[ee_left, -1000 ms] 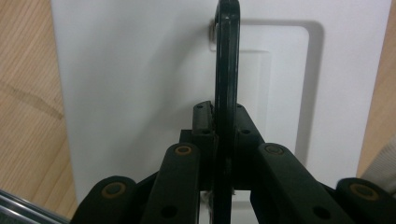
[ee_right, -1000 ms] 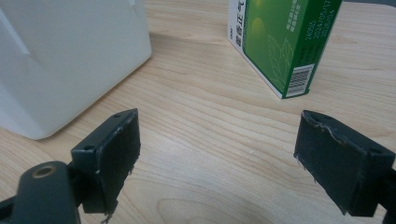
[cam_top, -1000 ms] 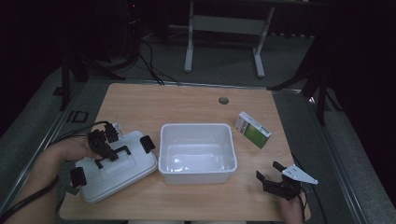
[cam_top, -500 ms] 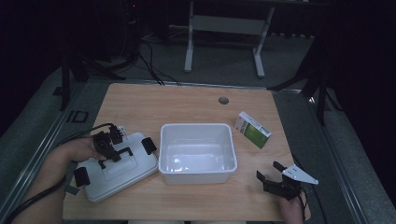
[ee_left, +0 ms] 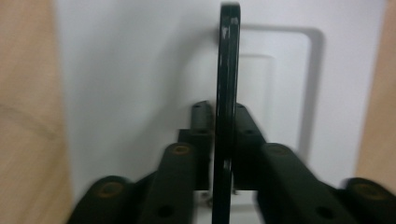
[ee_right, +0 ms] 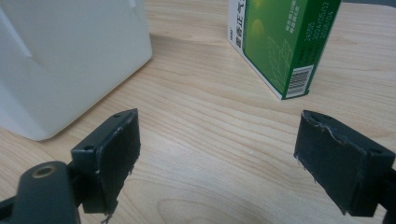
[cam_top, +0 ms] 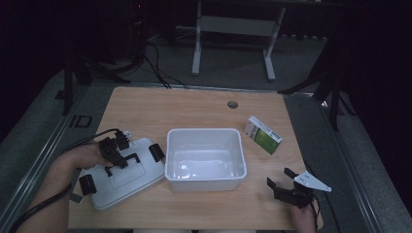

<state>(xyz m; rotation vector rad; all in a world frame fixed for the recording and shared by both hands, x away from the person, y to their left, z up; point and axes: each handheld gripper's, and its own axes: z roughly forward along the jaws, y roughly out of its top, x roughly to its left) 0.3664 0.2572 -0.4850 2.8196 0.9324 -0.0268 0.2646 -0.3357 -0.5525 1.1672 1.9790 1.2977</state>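
A white lid point(cam_top: 121, 182) with black clips lies flat on the table, left of the empty white bin point(cam_top: 204, 132). My left gripper point(cam_top: 116, 154) points down over the lid's black handle point(cam_top: 130, 159). In the left gripper view the handle point(ee_left: 227, 70) stands edge-on between the two jaws point(ee_left: 219, 109), above the lid point(ee_left: 140, 70). The jaws have just been opening, with barely a sliver of room on either side of the handle. My right gripper point(cam_top: 279, 177) rests at the near right with its jaws wide apart point(ee_right: 215, 140) and nothing between them.
A green and white carton point(cam_top: 262, 135) lies right of the bin, ahead of the right gripper point(ee_right: 280, 42). The bin's corner point(ee_right: 60, 56) stands close on that gripper's left. A round cable hole point(cam_top: 232, 104) is at the table's far edge. Cables trail off the left side.
The left gripper and the lid have shifted slightly down and to the right in the high view, and the lid has settled flat. The right gripper has not moved.
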